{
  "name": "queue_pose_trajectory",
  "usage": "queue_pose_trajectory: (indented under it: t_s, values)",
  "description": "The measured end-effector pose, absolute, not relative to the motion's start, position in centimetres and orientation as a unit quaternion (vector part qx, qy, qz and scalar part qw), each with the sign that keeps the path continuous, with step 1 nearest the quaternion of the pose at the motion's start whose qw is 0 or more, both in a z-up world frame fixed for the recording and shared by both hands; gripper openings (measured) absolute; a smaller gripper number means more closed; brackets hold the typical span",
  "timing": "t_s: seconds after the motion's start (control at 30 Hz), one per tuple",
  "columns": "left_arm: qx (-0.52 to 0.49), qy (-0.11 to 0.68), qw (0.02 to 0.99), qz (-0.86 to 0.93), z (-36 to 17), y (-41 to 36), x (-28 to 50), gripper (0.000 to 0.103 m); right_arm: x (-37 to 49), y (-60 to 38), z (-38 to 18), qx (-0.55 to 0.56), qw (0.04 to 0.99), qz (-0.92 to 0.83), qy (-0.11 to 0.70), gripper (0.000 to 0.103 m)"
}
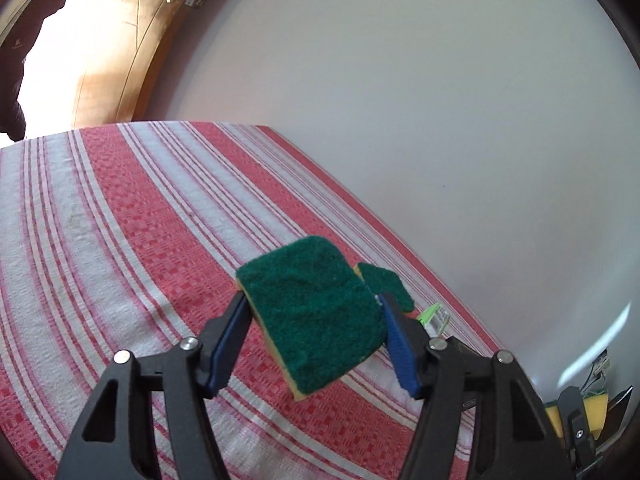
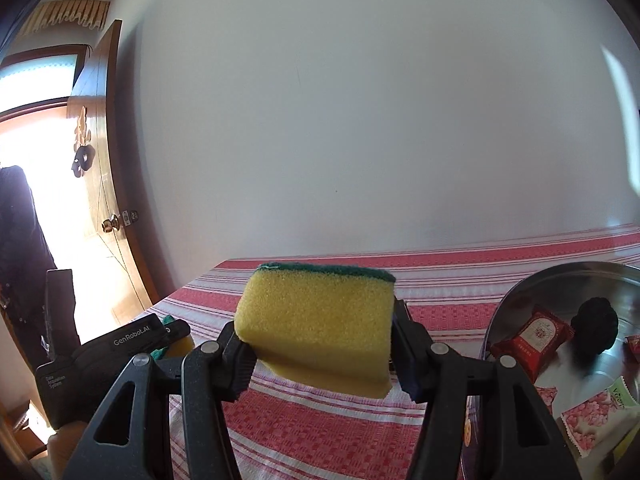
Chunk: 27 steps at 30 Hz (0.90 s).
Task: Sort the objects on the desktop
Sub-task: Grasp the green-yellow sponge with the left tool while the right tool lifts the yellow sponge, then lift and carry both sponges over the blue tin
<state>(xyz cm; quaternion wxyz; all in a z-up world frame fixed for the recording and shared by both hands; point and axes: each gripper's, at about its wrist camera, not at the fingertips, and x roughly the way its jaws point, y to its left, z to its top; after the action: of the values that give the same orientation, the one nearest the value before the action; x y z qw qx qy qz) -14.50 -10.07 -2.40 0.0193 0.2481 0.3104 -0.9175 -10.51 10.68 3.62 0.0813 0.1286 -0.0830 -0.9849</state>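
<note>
Jaws of both grippers clamp sponges: left gripper (image 1: pixel 312 320) tilted down, right gripper (image 2: pixel 320 340) near level.

Left claw (image 1: pixel 314 320), right claw (image 2: pixel 320 340), both clamped.

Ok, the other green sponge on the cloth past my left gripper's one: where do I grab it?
Probably from above, fingers across the lying sponge's opposite side edges: it lies flat, green face up, so only its sides offer grip. The held sponge hides part, and the left gripper is full.
</note>
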Motion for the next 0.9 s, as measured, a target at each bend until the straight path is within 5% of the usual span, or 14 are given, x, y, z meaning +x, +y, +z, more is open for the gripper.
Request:
queue_pose_trajectory:
  t_s: [0.9]
  values:
    - [0.141,0.088,0.054,-0.985,2.4,-3.6,-11.4,0.066,-6.0,12.7,4.4,0.026,0.037,-0.996,-0.08,0.06]
